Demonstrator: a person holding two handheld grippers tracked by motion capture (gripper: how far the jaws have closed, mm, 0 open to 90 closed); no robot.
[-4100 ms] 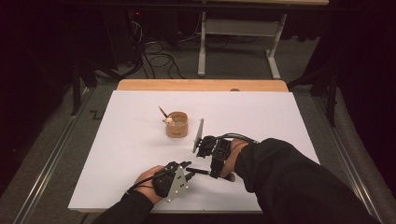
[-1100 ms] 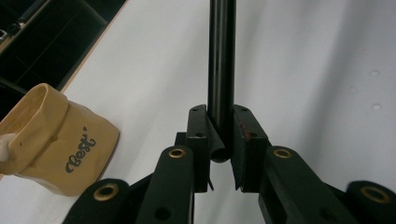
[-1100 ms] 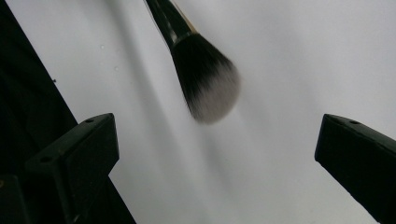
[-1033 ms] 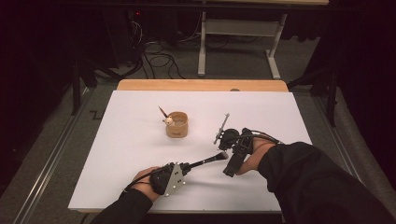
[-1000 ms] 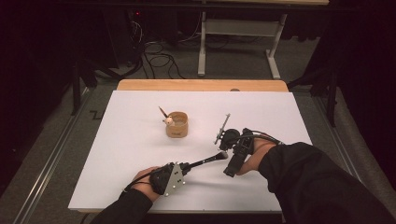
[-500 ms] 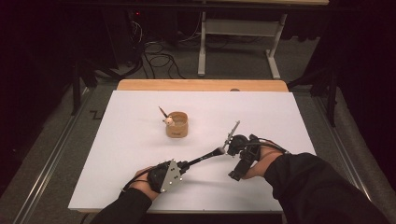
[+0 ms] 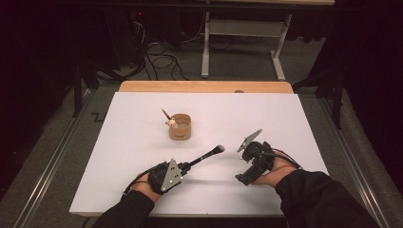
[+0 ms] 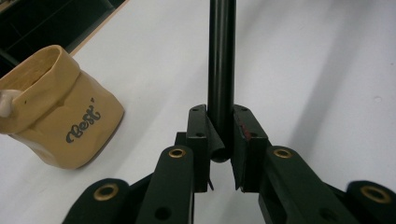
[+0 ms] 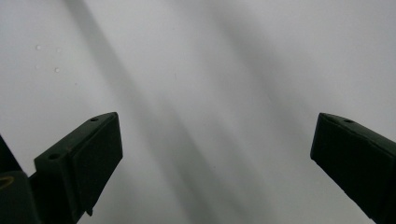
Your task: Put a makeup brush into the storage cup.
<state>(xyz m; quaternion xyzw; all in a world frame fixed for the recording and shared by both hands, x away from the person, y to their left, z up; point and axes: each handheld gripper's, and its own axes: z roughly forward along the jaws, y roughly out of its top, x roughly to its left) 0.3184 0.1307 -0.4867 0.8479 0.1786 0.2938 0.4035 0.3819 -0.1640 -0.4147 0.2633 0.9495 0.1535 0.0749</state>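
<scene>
A black rod (image 7: 204,156) with a rounded pale tip slants up to the right, clear of the white table (image 7: 294,118). My left gripper (image 7: 187,165) is shut on its lower end; in the left gripper view the rod (image 8: 221,56) runs straight up from between the pads (image 8: 243,135). My right gripper (image 7: 243,175) stands to the right of the rod's tip, apart from it, tilted down at the table. Its jaws (image 9: 215,154) are wide open over bare white surface. A tan bag-shaped cup (image 7: 180,127) holding a small stick (image 7: 166,116) stands behind the rod.
The cup (image 8: 56,112) reads "Best" and sits left of the rod in the left gripper view. A wooden strip (image 7: 204,86) edges the table's far side. Beyond it are a metal stand's legs (image 7: 280,57) and cables on the floor.
My right gripper has drawn away to the right from the rod's tip. The left gripper still grips the rod, which is tilted slightly higher.
</scene>
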